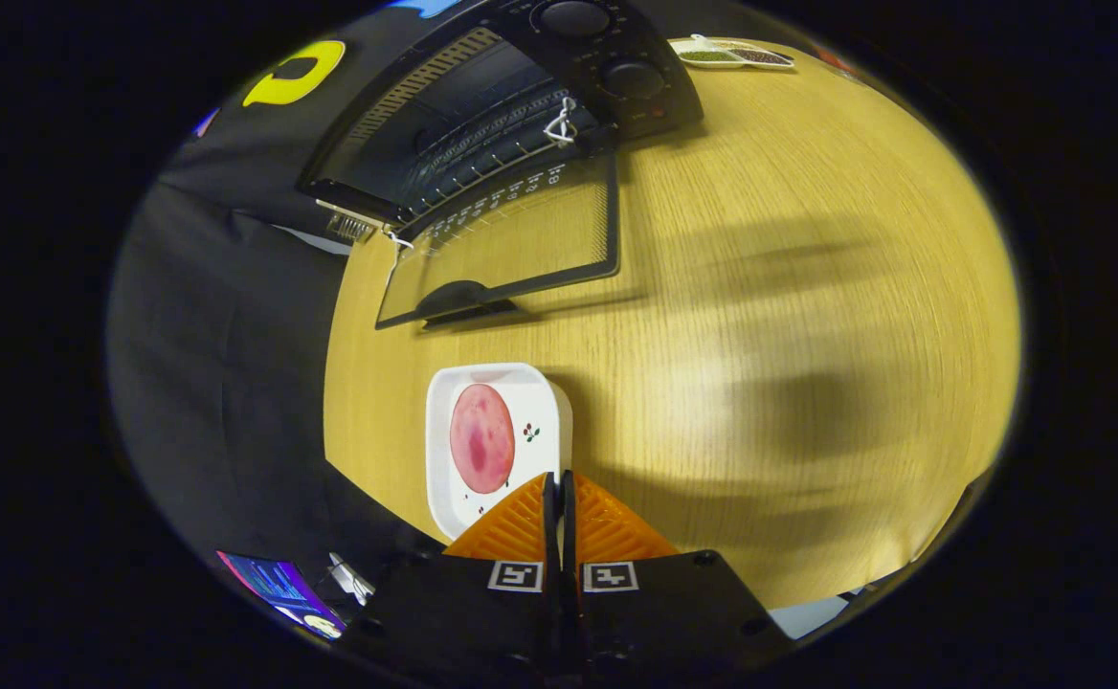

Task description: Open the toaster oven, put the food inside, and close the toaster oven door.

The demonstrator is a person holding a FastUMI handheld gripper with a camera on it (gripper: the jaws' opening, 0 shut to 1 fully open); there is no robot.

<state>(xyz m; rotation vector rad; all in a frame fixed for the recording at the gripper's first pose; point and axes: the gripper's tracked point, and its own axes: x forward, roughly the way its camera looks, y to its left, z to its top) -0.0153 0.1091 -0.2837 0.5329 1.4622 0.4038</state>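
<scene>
A white square plate [535, 402] carries a round pink slice of food [481, 437] and sits near the wooden table's [760, 287] left edge. My gripper [559, 477] is shut on the plate's near rim, fingers pressed almost together. Beyond the plate stands the black toaster oven [463, 124]. Its glass door [511, 239] is folded down flat toward me, handle [468, 301] nearest the plate. The wire rack [482, 158] shows inside the open cavity. Two knobs [631, 81] sit on the oven's right side.
A small white dish [736, 55] with green and dark contents lies at the table's far side, right of the oven. Black cloth hangs left of the table. A lit screen [281, 588] sits low on the left beside my gripper's body. Broad shadows cross the table's right half.
</scene>
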